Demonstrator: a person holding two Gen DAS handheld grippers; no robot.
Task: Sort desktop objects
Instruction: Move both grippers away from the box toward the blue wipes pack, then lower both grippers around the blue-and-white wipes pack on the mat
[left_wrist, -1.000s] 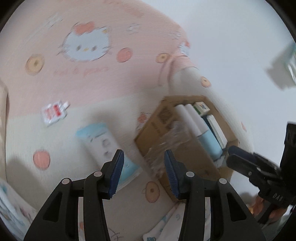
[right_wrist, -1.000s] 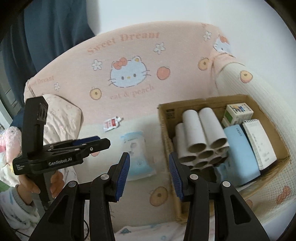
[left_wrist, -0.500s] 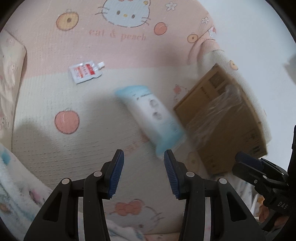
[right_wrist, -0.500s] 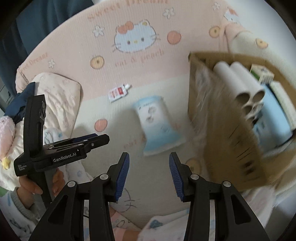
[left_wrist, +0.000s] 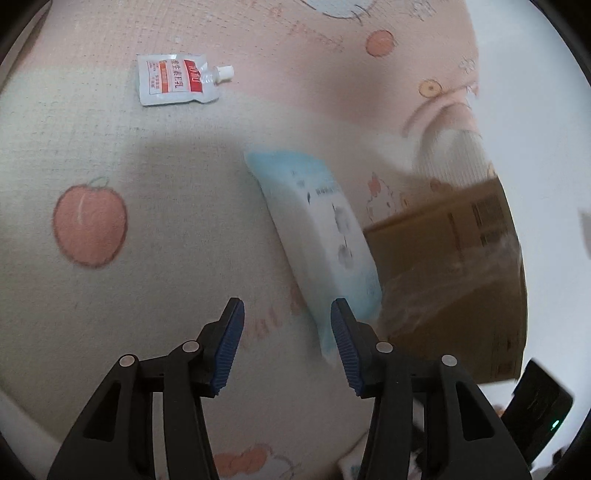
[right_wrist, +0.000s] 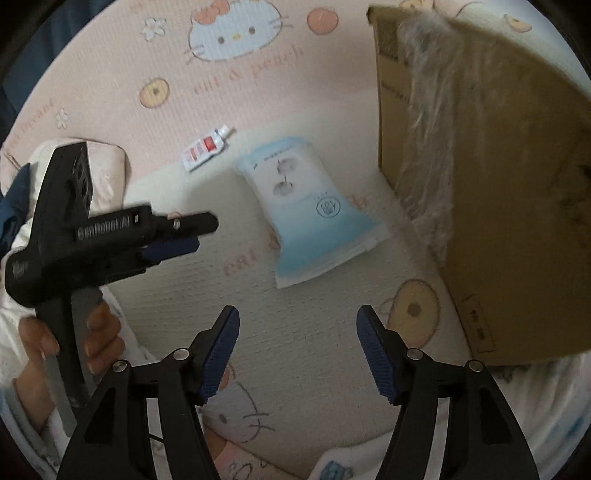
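A light-blue and white refill pouch (left_wrist: 321, 236) (right_wrist: 306, 214) lies flat on the cat-print blanket, beside a cardboard box (left_wrist: 450, 266) (right_wrist: 498, 184). A small red-and-white spout pouch (left_wrist: 177, 79) (right_wrist: 205, 149) lies farther back on the left. My left gripper (left_wrist: 287, 314) (right_wrist: 205, 233) hovers just short of the blue pouch's near end, jaws opening, nothing between them. My right gripper (right_wrist: 298, 321) hangs over the blanket in front of the same pouch, jaws opening wide and empty. The box's contents are hidden behind its wall.
Clear plastic film (right_wrist: 424, 110) drapes over the box's near wall. A hand (right_wrist: 99, 332) holds the left gripper's handle at the left. A pale pillow (right_wrist: 107, 162) lies at the far left. The right tool's body (left_wrist: 539, 402) shows at the lower right of the left wrist view.
Both grippers have dropped toward the blanket and tilted further down. The box's inside has passed out of view. The right jaws have spread much wider; the left jaws slightly.
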